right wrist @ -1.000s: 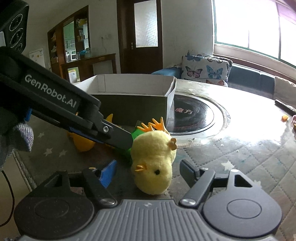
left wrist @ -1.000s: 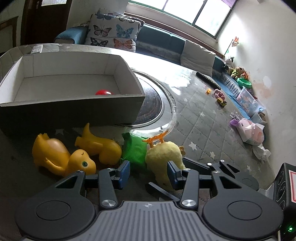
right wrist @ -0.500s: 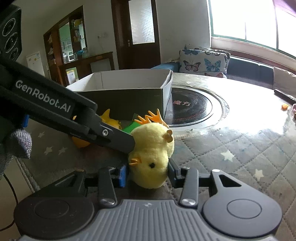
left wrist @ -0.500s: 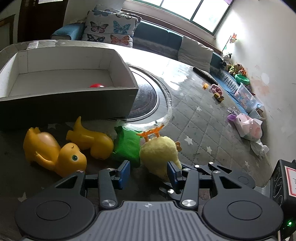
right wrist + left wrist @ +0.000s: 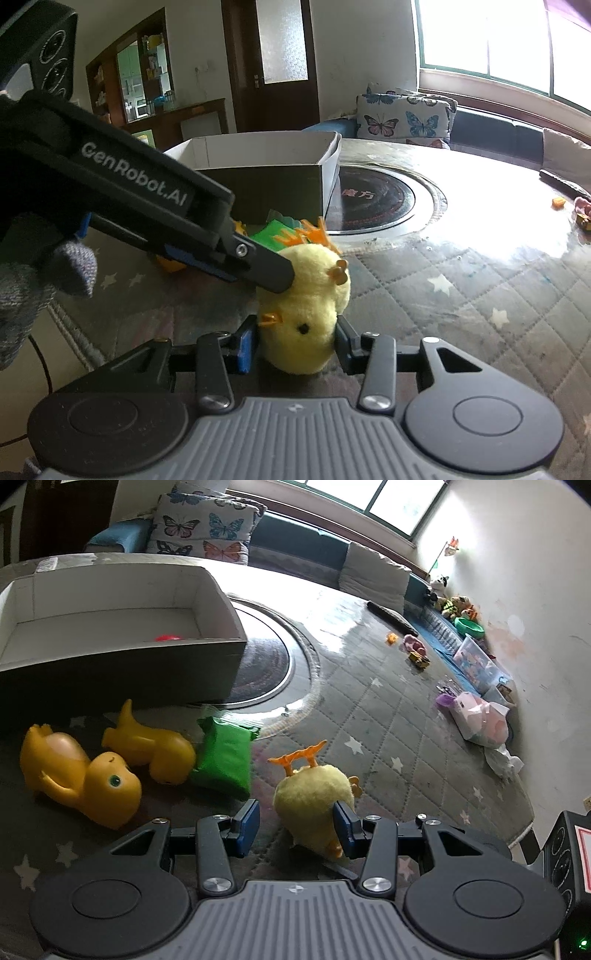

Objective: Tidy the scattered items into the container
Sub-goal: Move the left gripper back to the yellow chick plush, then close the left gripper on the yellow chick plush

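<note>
Our right gripper (image 5: 295,341) has just closed, pads clamping the chick (image 5: 301,314) on the mat (image 5: 443,295). Left gripper (image 5: 295,825) gapes beside it, gripping nothing. Ducks (image 5: 85,775), green pack (image 5: 225,757), then box (image 5: 122,664).

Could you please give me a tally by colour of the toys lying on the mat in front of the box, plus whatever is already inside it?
Orange-yellow plastic animals: 2, one nearer, one behind it
Pale yellow plush chick: 1
Green packet: 1
Red item inside the cardboard box: 1, mostly hidden by the front wall
Total: 5
</note>
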